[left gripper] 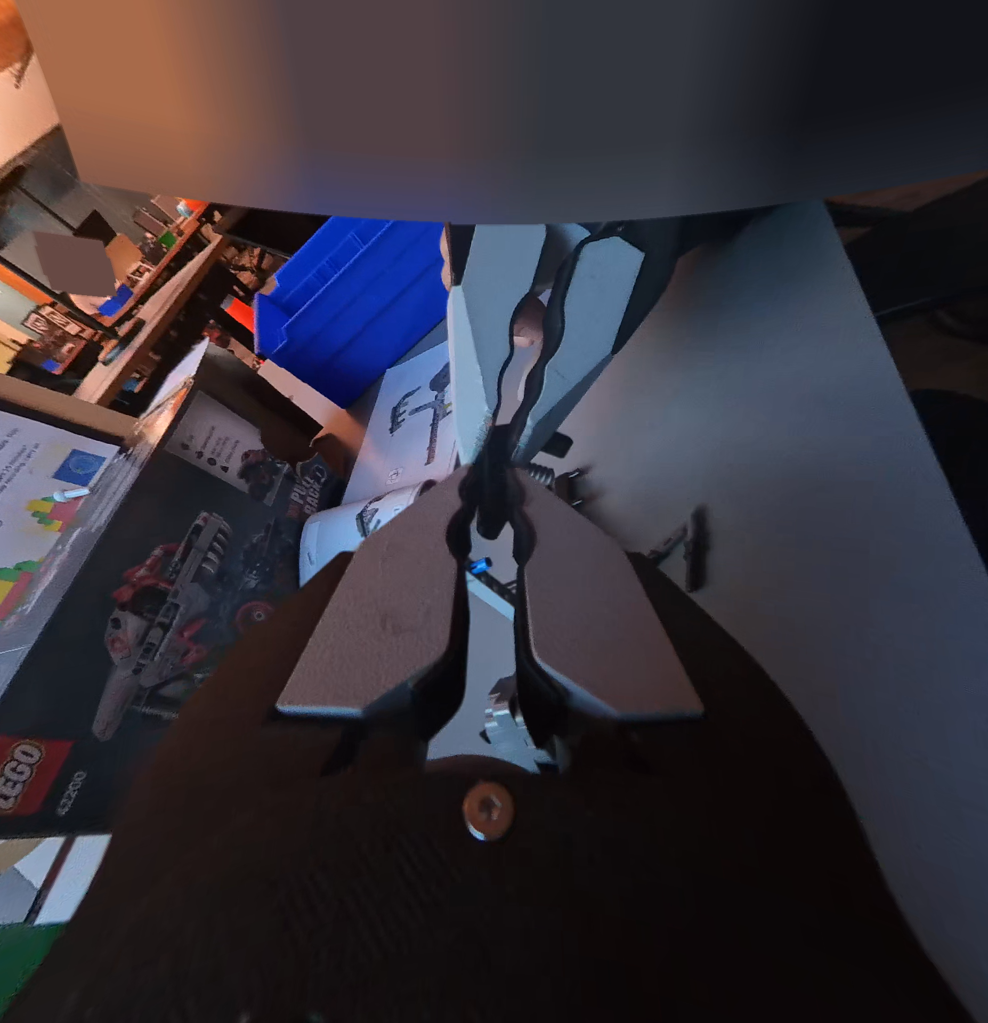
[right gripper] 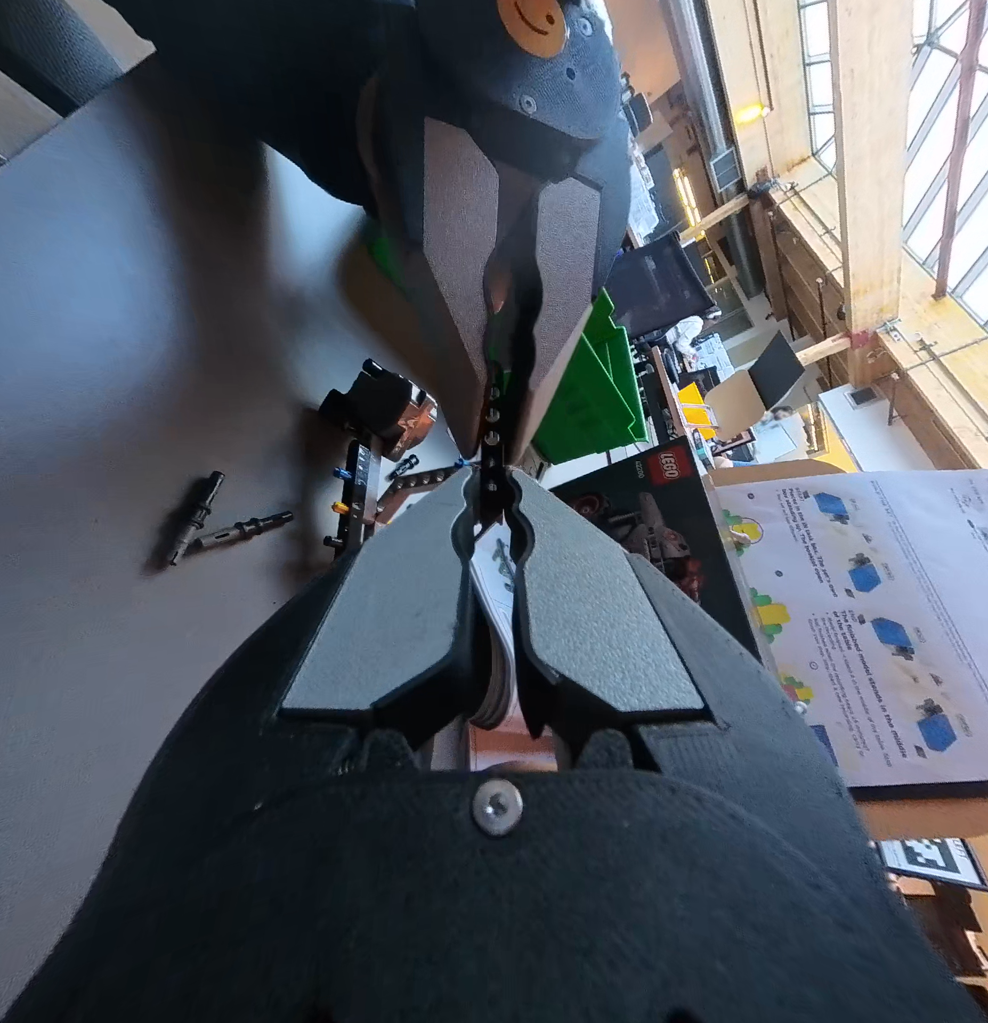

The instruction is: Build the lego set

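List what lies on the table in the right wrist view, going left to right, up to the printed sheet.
Two dark axle pins → black beam with coloured pins → black beam pinched by both grippers → green bin → set box → instruction sheet.

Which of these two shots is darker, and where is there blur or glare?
Left wrist view: dimmer, left gripper body nearly black, blue plastic bin still vivid. Right wrist view: brighter, windows glaring, black pins on grey table slightly smeared.
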### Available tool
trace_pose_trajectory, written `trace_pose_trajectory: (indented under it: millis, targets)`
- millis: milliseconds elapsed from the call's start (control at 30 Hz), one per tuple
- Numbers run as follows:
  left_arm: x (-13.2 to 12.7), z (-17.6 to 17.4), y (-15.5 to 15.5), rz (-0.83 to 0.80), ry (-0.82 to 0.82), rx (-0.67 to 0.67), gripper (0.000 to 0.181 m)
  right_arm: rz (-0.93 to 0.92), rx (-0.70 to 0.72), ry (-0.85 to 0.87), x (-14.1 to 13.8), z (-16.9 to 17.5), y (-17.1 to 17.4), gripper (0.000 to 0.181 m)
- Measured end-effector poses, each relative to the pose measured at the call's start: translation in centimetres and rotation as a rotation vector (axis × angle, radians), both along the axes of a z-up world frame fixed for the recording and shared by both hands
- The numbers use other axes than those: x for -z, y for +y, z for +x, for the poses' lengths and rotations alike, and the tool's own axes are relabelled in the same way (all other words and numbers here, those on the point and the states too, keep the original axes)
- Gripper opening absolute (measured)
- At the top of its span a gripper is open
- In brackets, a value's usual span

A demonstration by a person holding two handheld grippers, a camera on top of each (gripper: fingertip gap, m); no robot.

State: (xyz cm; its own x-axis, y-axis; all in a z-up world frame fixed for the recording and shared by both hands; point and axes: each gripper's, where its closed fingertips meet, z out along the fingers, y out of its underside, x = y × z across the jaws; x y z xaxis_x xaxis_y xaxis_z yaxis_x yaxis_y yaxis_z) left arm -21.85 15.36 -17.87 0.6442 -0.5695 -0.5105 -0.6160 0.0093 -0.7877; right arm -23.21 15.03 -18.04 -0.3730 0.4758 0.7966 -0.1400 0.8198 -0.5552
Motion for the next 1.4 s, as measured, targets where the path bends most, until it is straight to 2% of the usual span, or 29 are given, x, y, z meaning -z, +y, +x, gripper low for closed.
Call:
trace_pose_trajectory:
  millis: [600,733,833,900,1000,1133,1267,1400]
  targets:
    - [0.0,-0.8,0.6,0.012,-0.019,-0.061,0.006,-0.168,-0.009,-0.031,-0.6,0.5,1.0,0.006]
    - [-0.5,-1.5,0.7,0.027,-0.013,-0.088,0.006,-0.281,-0.007,-0.105,-1.1,1.2,1.2,0.011]
    - [-1.5,-2.5,0.8,0.069,-0.020,-0.129,0.006,-0.350,-0.052,-0.181,-1.3,2.1,0.8,0.004]
    - [-2.3,-3.7,1.2,0.126,0.002,-0.189,0.006,-0.384,-0.078,-0.327,0.0,2.8,0.2,0.003]
    - [-3.0,-5.5,1.7,0.214,0.085,-0.294,0.006,-0.409,-0.061,-0.545,3.2,3.1,-0.6,0.012]
    - [-2.4,-6.1,2.1,0.254,0.211,-0.343,0.006,-0.388,-0.017,-0.745,7.0,3.6,-1.8,0.011]
    - [-2.0,-6.2,2.3,0.292,0.303,-0.362,0.006,-0.426,0.033,-0.827,8.5,3.6,-2.3,0.013]
    - [-2.4,-6.3,2.3,0.314,0.303,-0.369,0.006,-0.459,0.086,-0.865,9.7,3.3,-2.4,0.014]
